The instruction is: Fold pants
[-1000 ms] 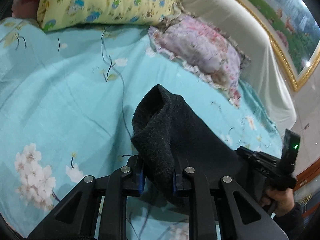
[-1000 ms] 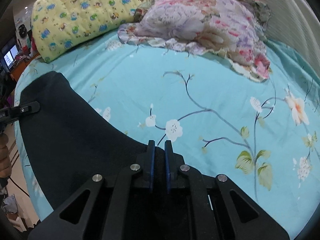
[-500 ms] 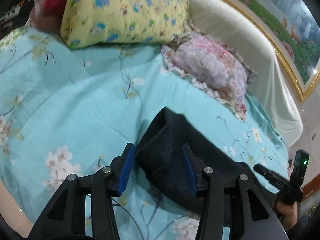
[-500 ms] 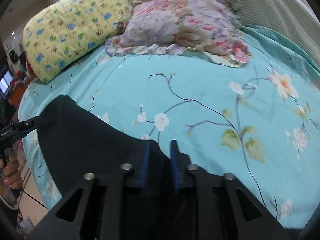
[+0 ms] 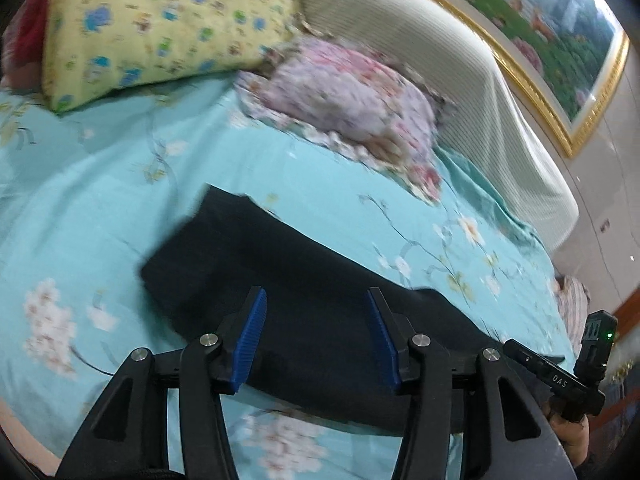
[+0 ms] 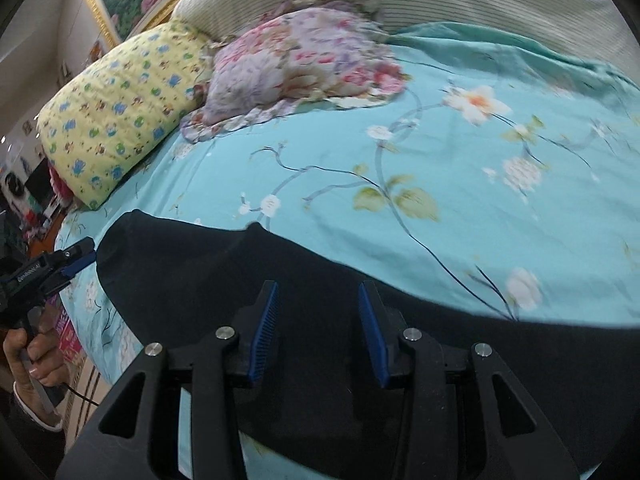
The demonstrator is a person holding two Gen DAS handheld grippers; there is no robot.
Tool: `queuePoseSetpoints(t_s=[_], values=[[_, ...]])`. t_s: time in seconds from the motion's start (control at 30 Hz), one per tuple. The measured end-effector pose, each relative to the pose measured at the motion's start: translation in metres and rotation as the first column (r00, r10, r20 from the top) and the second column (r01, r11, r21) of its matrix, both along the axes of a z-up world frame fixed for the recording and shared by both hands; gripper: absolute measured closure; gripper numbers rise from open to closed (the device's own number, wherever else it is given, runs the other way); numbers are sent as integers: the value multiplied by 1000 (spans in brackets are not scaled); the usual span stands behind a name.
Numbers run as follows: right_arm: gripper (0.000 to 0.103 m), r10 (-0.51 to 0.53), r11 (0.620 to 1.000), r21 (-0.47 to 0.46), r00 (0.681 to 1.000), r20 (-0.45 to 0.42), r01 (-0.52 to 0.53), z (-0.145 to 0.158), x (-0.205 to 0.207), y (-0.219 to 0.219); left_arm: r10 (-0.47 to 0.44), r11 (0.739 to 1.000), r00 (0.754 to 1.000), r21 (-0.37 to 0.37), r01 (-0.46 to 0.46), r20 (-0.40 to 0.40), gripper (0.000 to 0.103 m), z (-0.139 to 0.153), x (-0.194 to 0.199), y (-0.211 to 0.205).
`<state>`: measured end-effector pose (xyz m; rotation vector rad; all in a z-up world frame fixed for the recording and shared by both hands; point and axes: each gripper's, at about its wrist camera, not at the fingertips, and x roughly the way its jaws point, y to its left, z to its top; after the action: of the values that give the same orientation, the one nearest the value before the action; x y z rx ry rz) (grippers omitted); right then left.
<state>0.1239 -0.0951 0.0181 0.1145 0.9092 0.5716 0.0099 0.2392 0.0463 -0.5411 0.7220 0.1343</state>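
Black pants [image 5: 280, 264] lie flat as a long dark band on the turquoise flowered bedsheet [image 5: 100, 184]; they also show in the right wrist view [image 6: 208, 276]. My left gripper [image 5: 316, 308] is open and empty, just above the near edge of the pants. My right gripper [image 6: 318, 300] is open and empty too, over the pants. The left gripper shows at the left edge of the right wrist view [image 6: 76, 260], beside the end of the pants. The body of the right gripper shows at the right of the left wrist view [image 5: 560, 376].
A yellow patterned pillow [image 5: 160, 24] and a pink floral pillow [image 5: 352, 100] lie at the head of the bed against a striped headboard [image 5: 460, 72]. A gold-framed picture [image 5: 560, 40] hangs above. The bed's edge runs at lower left [image 6: 92, 356].
Both grippers opened and let go of the pants. The bunched cloth the left gripper held now lies flat on the sheet, and both grippers have drawn back slightly.
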Motion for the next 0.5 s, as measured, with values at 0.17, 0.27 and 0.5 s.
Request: queuePoseSetpoints(t_s=[0.17,0.27,0.5], values=[[60,-59,998,20,998,-15,60,-3,-16,-32,-97,995,995,13,98,-20,49,-3,18,-38],[60,-99,995,29,995,-23,99,-6,-26,-52,-146,989,989,28,147,-31,45,-4,26,-61],[60,-176,982,60,983,-46,179,-11,-43,-91,-220,975,974,31,222,-58,45,-10,42,-98]])
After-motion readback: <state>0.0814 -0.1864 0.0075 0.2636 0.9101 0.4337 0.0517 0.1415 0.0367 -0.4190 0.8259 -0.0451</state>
